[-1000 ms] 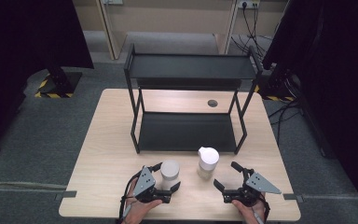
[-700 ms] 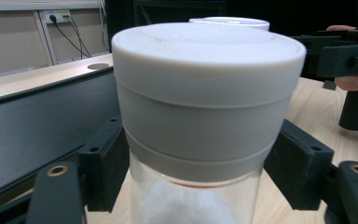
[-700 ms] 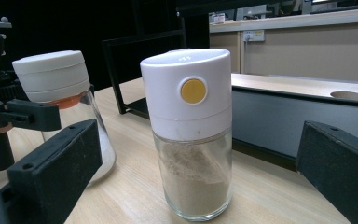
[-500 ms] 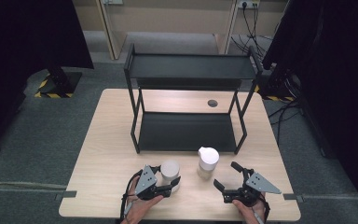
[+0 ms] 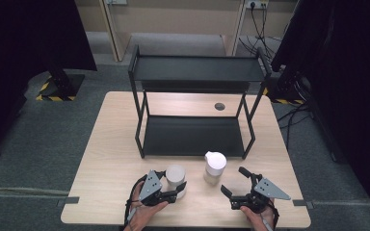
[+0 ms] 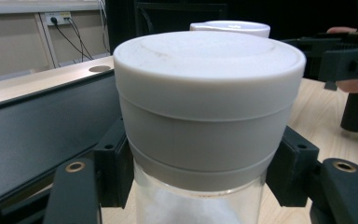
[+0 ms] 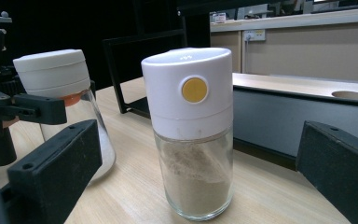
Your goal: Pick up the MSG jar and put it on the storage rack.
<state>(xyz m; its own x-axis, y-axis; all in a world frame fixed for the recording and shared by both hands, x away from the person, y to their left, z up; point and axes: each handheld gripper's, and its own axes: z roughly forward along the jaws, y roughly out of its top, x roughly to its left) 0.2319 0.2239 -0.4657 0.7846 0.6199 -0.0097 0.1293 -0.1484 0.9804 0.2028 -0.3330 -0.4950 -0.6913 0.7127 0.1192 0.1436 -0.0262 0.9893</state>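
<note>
A glass jar with a grey-white lid (image 5: 175,174) (image 6: 205,93) stands near the table's front edge. My left gripper (image 5: 172,182) (image 6: 200,175) is shut on it, a pad pressed to each side just under the lid. To its right stands a glass shaker (image 5: 215,166) (image 7: 189,126) with a white cap, a yellow dot and tan powder inside. My right gripper (image 5: 233,179) (image 7: 198,140) is open just right of the shaker, jaws wide apart and clear of it. The right gripper view also catches the grey-lidded jar (image 7: 51,70) held at its neck.
A black two-tier metal rack (image 5: 195,72) stands in the middle of the wooden table (image 5: 115,144), its lower shelf (image 5: 192,134) bare and just behind the jars. A round cable hole (image 5: 219,106) sits behind the rack. Dark curtains flank the table.
My left gripper has slid forward and right so that its jaws now sit around the grey-lidded jar. The right gripper and the shaker have stayed put.
</note>
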